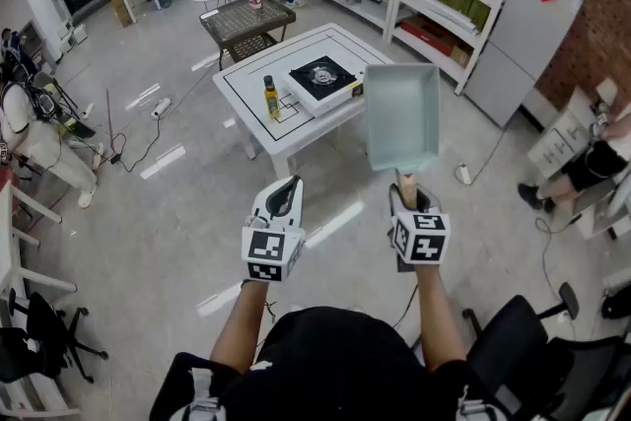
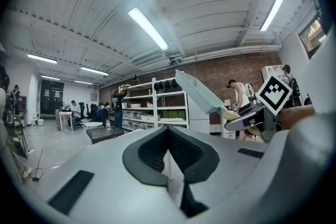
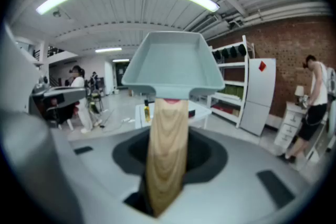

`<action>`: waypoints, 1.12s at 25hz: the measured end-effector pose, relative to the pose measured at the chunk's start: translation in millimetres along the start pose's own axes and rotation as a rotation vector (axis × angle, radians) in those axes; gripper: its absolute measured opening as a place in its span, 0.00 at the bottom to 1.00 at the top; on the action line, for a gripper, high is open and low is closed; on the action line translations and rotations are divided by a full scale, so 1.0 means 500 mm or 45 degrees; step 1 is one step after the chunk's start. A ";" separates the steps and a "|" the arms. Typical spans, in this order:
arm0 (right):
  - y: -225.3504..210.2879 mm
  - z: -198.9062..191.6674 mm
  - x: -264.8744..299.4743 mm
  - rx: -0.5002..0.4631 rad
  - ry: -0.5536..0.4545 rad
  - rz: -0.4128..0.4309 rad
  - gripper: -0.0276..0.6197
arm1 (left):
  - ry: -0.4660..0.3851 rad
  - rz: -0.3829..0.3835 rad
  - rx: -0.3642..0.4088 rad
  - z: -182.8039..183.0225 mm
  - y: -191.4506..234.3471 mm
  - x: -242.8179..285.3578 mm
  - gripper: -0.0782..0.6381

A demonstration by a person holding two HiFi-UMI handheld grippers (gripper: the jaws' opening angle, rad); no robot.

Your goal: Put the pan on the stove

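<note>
Step in hand: carry phase. The pan (image 1: 401,113) is airborne, not yet over the table.

- Right gripper (image 1: 410,195): jaws clamped on the pan's wooden handle (image 3: 167,155). The right gripper view shows the handle running straight out between them to the pale blue-green square pan body, open side up and roughly level.
- Left gripper (image 1: 292,184): jaws drawn together with nothing between them; held out beside the right one, idle.
- Stove (image 1: 322,80): a black single burner on the white table (image 1: 258,64), well ahead of both grippers, with open floor between. A yellow-labelled bottle (image 1: 270,98) stands just to the left of the stove (an obstacle to mind on that side).

Judgement: the pick-up is done and the placement remains.

The next move calls for advancing to the table and bringing the pan in from the right or front side, clear of the bottle. The body should then be centred over the burner ring and lowered flat, and the handle released only once the pan sits steady. The long handle gives leverage, so the pan could tip if the grip loosens early.
</note>
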State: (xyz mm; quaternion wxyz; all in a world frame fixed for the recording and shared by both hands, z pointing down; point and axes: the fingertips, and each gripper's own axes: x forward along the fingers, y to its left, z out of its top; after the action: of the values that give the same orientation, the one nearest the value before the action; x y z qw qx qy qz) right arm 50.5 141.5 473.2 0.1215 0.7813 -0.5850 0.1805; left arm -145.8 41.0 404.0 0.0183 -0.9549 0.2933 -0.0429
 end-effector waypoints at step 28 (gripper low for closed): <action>-0.106 -0.065 -0.006 -0.004 0.060 0.097 0.28 | 0.054 0.075 0.050 -0.060 -0.104 0.049 0.14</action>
State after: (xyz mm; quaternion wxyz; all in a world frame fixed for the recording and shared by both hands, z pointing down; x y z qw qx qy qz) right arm 95.8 172.1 502.4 0.1295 0.7538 -0.6117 0.2023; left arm -99.3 70.0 438.9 0.0323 -0.9442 0.3206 -0.0683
